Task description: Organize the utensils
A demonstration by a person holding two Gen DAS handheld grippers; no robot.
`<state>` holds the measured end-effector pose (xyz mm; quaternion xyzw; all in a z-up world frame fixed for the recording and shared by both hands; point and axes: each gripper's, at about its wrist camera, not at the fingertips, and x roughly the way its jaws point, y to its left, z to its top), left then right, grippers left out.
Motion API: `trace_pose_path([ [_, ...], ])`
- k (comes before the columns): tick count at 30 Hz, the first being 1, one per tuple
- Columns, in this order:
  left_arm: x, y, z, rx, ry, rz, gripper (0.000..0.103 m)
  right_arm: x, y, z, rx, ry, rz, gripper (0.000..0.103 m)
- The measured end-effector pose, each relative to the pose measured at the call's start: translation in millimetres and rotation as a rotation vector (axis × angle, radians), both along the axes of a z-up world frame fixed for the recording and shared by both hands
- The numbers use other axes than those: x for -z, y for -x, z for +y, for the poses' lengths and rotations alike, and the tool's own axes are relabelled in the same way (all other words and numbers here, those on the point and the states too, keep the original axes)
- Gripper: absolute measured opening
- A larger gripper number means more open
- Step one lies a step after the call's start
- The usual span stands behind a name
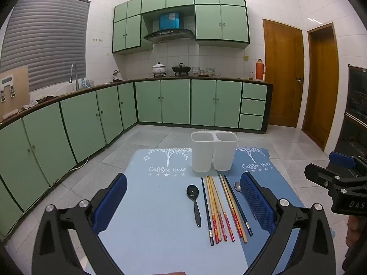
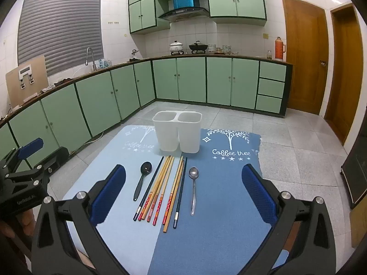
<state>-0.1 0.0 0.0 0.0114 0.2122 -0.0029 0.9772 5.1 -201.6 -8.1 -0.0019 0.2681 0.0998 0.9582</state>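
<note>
Left wrist view: you are holding the left tool (image 1: 183, 202) with its blue-padded jaws spread fully wide and nothing between them, hovering over the mat-covered surface (image 1: 156, 217). One white plastic holder (image 1: 214, 151) with two rectangular compartments is standing upright at the far end. In front of it are lying one glossy black spoon (image 1: 193, 200) and a row of chopsticks (image 1: 223, 208): two dark ones flanking about six bamboo ones with red ends. A metal spoon (image 1: 237, 186) is showing only its bowl beside the pad.

Right wrist view: you are holding the right tool (image 2: 183, 192) equally wide and empty. Here the metal spoon (image 2: 193, 189) is showing whole, slender handle included, and the left tool (image 2: 29, 158) is appearing at the left edge.
</note>
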Motion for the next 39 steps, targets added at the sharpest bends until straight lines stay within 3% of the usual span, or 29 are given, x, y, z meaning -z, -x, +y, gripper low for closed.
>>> trace_pose_path([
  [39,0.5,-2.1,0.0,-0.005,-0.004,-0.002,0.097,-1.1,-0.8,0.4,-0.001,-0.006,-0.002,0.098],
])
